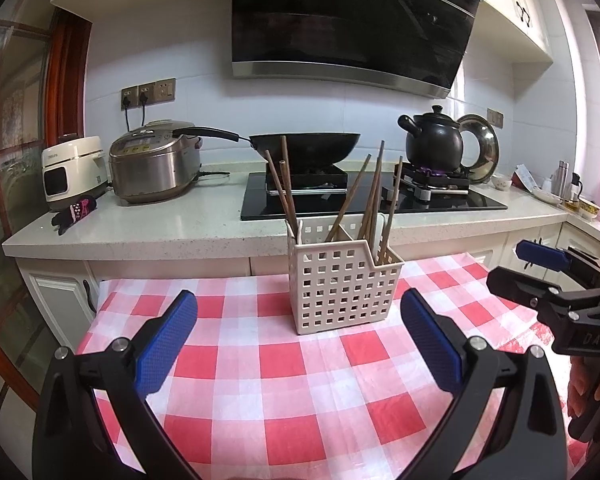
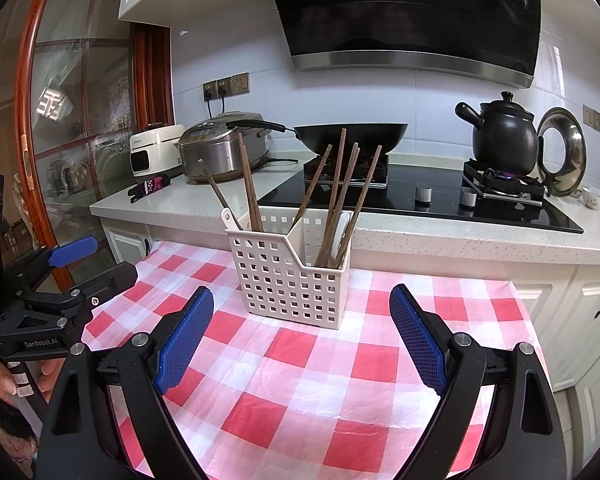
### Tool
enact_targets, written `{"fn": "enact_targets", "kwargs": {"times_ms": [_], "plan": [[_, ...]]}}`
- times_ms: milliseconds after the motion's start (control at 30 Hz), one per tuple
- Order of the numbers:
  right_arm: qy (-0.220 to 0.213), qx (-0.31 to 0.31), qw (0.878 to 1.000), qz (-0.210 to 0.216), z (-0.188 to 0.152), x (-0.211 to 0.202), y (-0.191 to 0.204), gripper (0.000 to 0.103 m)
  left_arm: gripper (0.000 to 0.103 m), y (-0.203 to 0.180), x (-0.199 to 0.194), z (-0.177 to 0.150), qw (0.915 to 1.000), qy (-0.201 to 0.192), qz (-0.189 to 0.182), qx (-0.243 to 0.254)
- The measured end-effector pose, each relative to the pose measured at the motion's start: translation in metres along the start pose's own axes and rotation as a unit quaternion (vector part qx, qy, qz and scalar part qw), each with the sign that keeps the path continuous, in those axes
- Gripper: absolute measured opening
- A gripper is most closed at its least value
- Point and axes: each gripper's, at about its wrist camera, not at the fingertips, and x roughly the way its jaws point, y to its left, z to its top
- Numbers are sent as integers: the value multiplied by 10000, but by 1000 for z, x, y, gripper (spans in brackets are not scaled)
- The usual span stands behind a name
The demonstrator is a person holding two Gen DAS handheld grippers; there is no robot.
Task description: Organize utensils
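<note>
White perforated caddy [image 1: 342, 284] seen standing on checked worktop [image 1: 280, 380], two compartments. Wooden chopsticks [image 1: 374, 196] held in both compartments, long axes near upright, tips fanned upward, leaning apart. White spoon handle [image 2: 230, 218] glimpsed in left compartment. Left gripper [image 1: 300, 344] and right gripper [image 2: 302, 342] held short of caddy, fingers spread, nothing pinched. Stage left unsettled: scene fits sorting ahead or sorting done.

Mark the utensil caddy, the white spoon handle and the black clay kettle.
utensil caddy [image 1: 342, 288], left wrist view, front perforated wall.
white spoon handle [image 2: 229, 216], right wrist view, tip showing above the caddy's left compartment.
black clay kettle [image 2: 504, 138], right wrist view, middle of its body.
</note>
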Motion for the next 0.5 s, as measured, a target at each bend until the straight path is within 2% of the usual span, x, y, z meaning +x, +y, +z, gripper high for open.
{"fn": "enact_targets", "kwargs": {"times_ms": [500], "plan": [[9, 0, 10000, 16, -1, 1, 3, 85, 98, 1, 3, -1, 9999, 75, 18, -75]]}}
